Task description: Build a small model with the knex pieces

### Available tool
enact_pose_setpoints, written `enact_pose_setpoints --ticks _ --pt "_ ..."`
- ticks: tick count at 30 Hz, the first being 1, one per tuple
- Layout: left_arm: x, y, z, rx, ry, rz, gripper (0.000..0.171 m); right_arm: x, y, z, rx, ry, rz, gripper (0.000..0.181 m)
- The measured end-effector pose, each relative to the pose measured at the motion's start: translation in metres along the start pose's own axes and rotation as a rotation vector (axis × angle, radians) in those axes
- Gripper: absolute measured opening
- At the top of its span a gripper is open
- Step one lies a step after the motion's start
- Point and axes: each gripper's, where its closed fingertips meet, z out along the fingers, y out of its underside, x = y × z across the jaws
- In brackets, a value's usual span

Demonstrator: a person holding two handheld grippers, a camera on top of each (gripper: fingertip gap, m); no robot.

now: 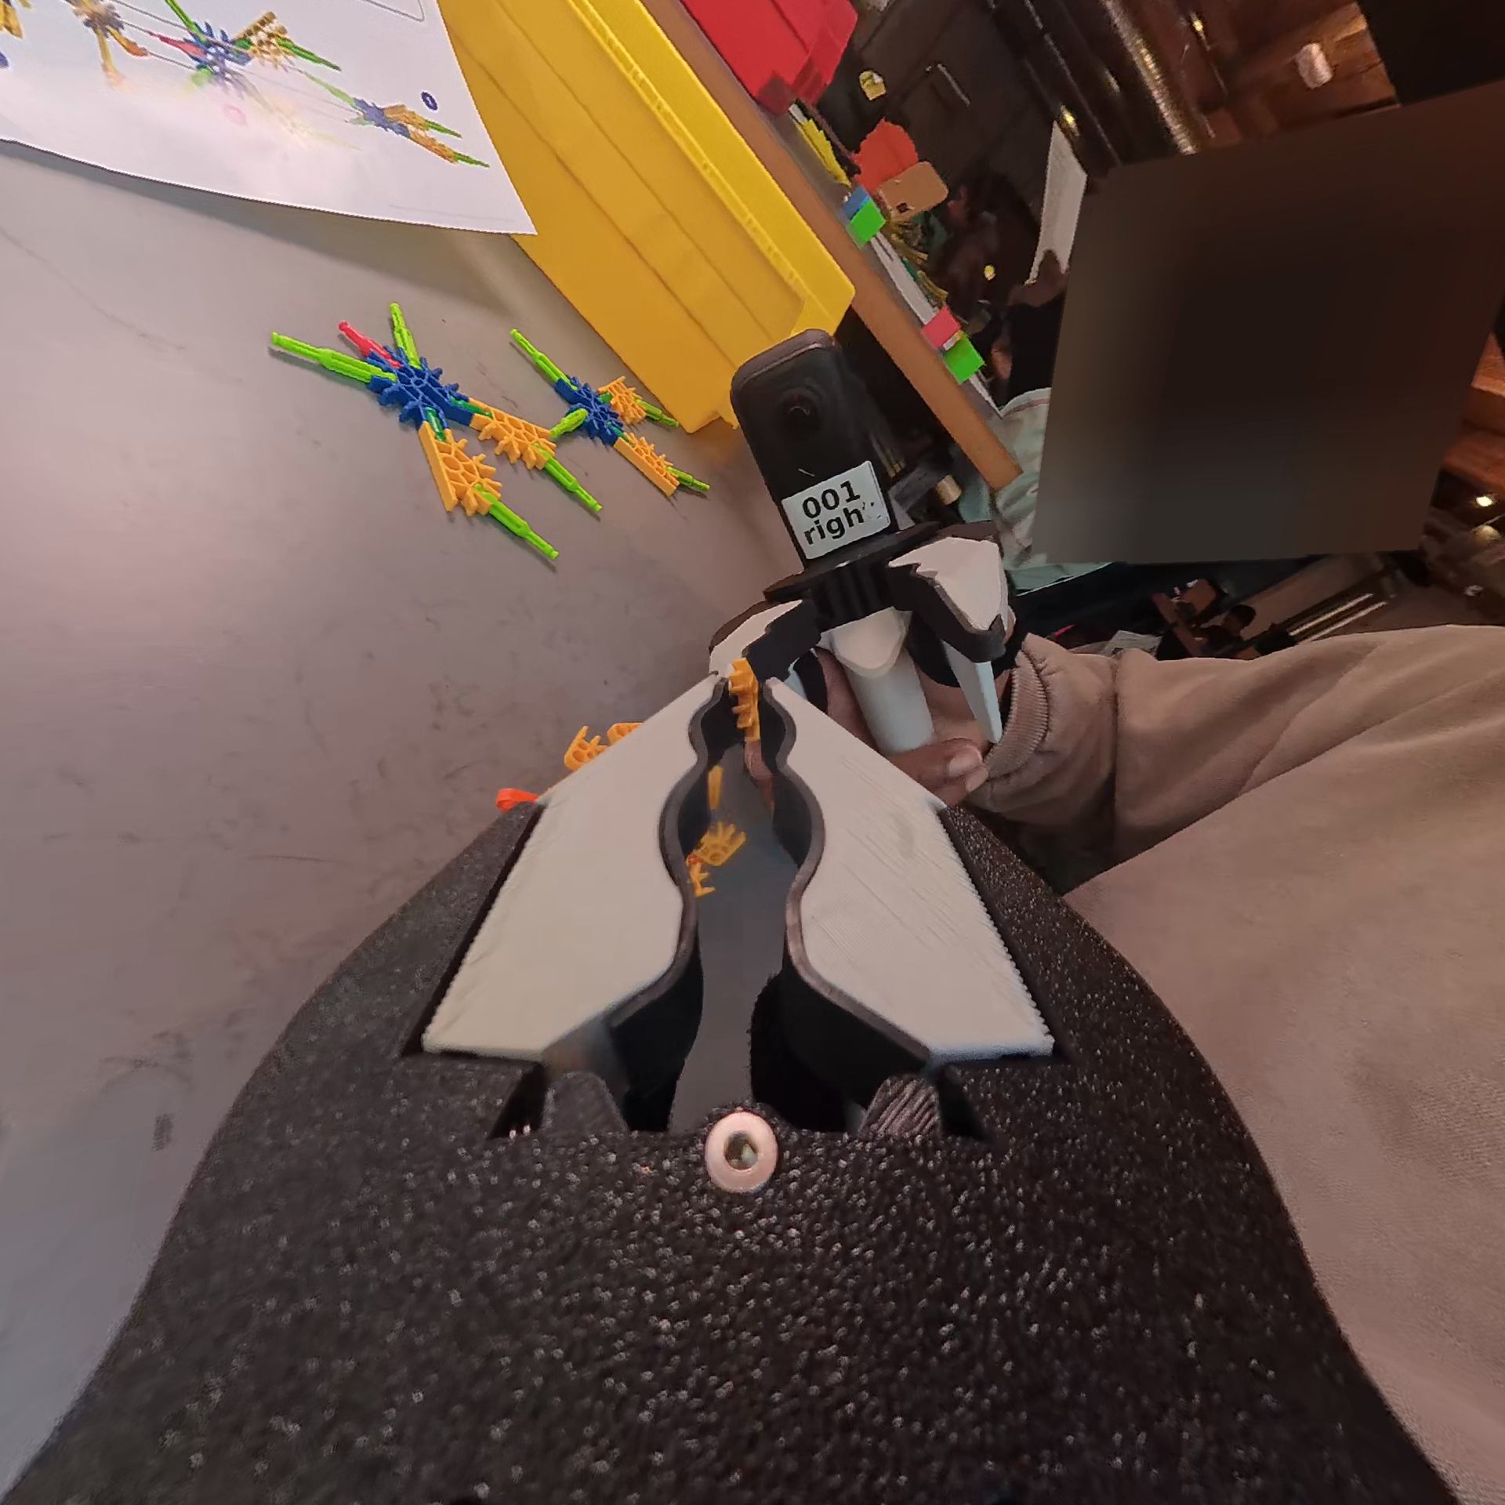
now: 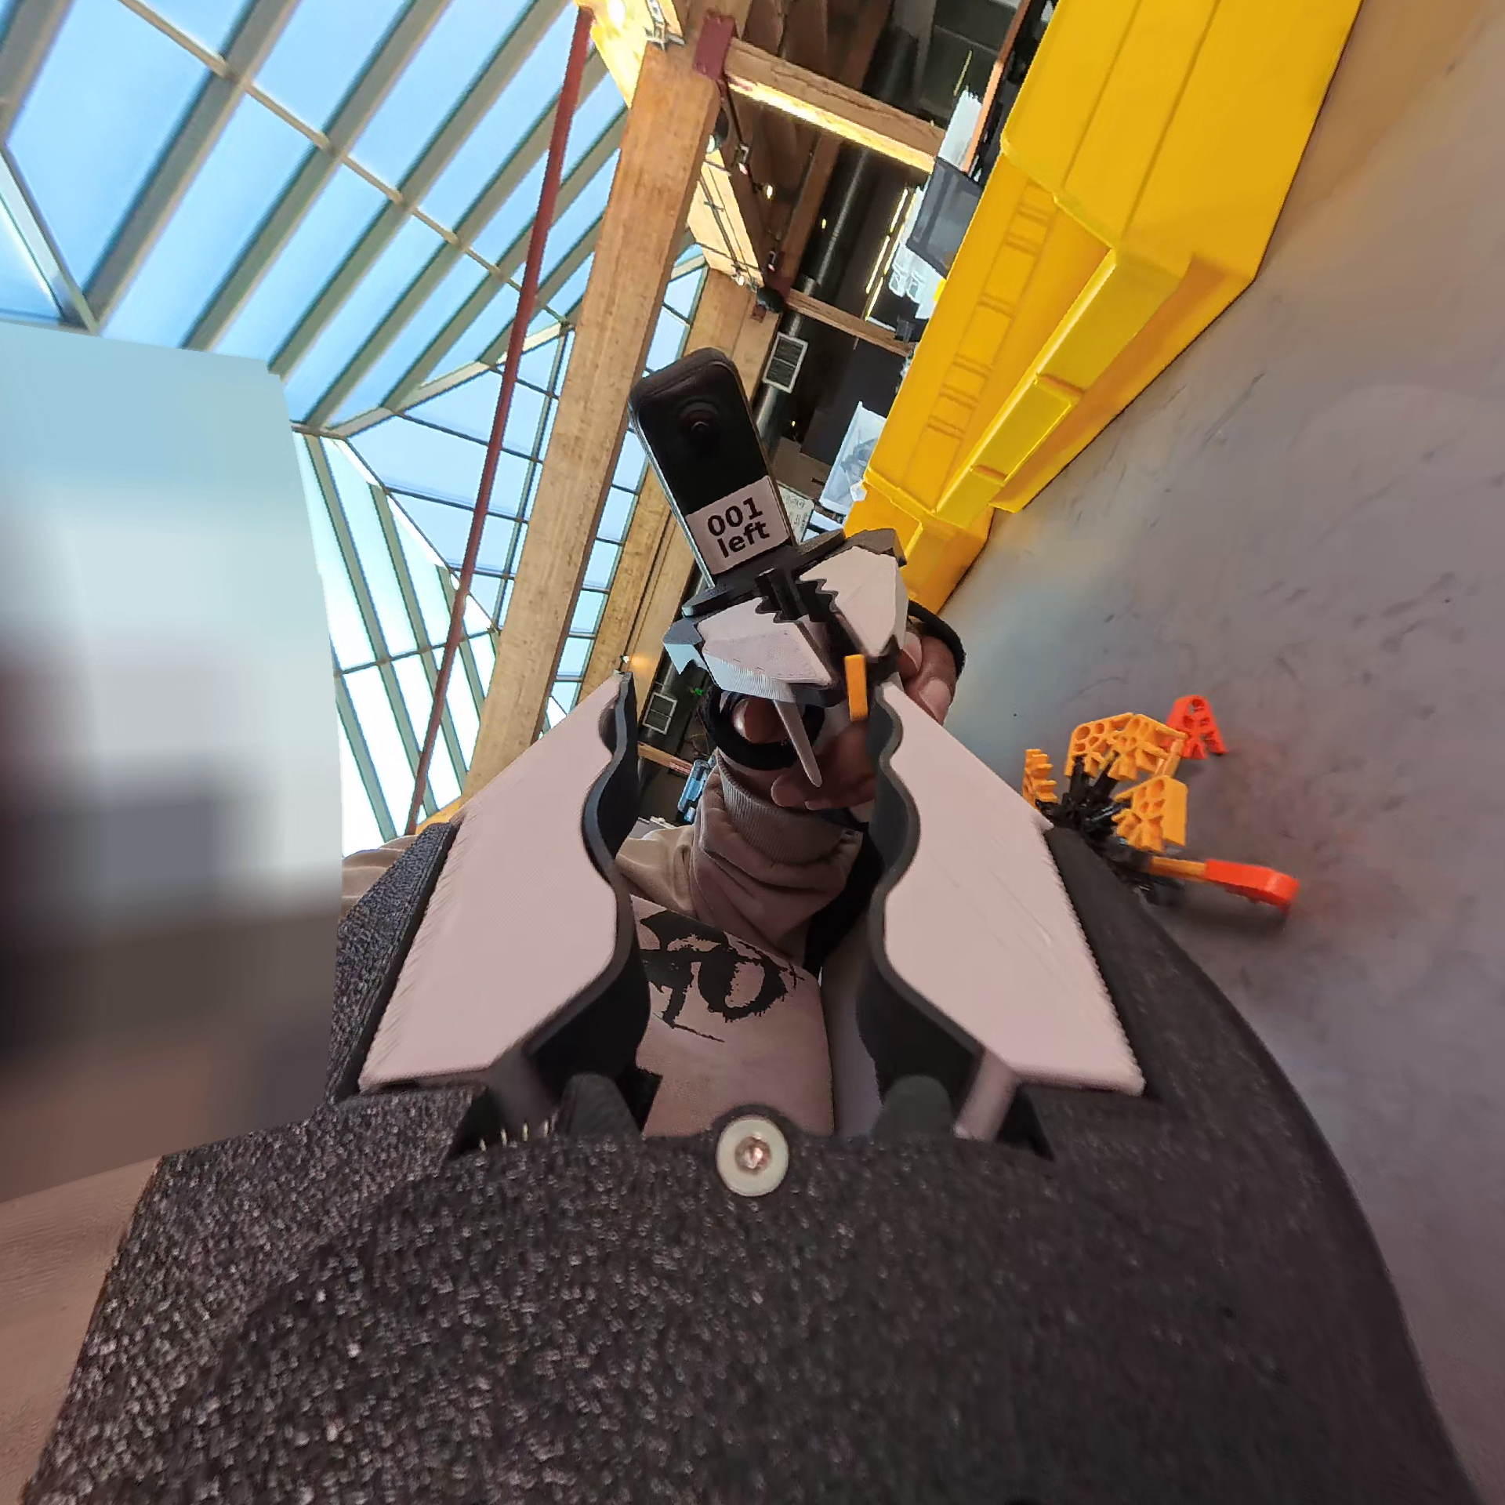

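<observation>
- So the left gripper (image 1: 743, 700) is clenched on a small orange connector piece (image 1: 743, 699), pinched edge-on right at the fingertips, centre of the left wrist view.
- Right gripper (image 2: 749, 717) is spread wide with nothing between the fingers. In its own view the orange piece (image 2: 854, 688) sits just off its right fingertip, held by the other gripper facing it.
- Going by looks, that piece is light, stiff plastic, thin and toothed. It'd probably twist or pop out if grabbed by the teeth, so the flat faces seem like the place to hold it.
- Both grippers are up off the grey table (image 1: 244, 733) and pointed tip to tip, each in a hand with a beige sleeve (image 1: 1221, 733).
- More orange connectors (image 2: 1132, 782) with an orange-red rod lie on the table at the right of the right wrist view.
- Two blue-hub assemblies with green rods (image 1: 456, 415) lie upper left in the left view, near a yellow bin (image 1: 668, 204) and an instruction sheet (image 1: 244, 98).
</observation>
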Motion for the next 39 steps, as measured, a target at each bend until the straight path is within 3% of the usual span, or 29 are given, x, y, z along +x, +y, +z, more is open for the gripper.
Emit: enact_pose_setpoints --ticks 5,11,17,23,30,33,39 --pt "-0.002 0.002 0.000 -0.015 -0.020 0.015 0.010 0.003 0.000 -0.001 -0.005 0.008 0.002 0.050" --pt "0.002 -0.001 -0.001 -0.004 0.019 0.003 0.016 0.007 -0.007 -0.006 0.009 0.029 0.005 0.030" --pt "-0.007 -0.008 -0.013 0.013 -0.020 0.018 0.018 0.011 -0.009 -0.009 0.012 0.059 0.006 0.028" --pt "-0.028 0.014 -0.014 -0.142 -0.113 0.101 0.025 0.019 -0.010 -0.020 0.016 0.103 0.070 0.038" --pt "-0.034 0.041 -0.014 -0.322 -0.146 0.242 0.022 0.030 -0.013 -0.056 0.004 0.250 0.108 0.043" --pt "-0.034 0.044 -0.021 -0.376 -0.186 0.331 0.022 0.034 -0.008 -0.064 -0.013 0.280 0.139 0.043" --pt "-0.037 0.056 -0.010 -0.409 -0.181 0.335 0.026 0.043 0.006 -0.059 -0.086 0.296 0.185 0.045"
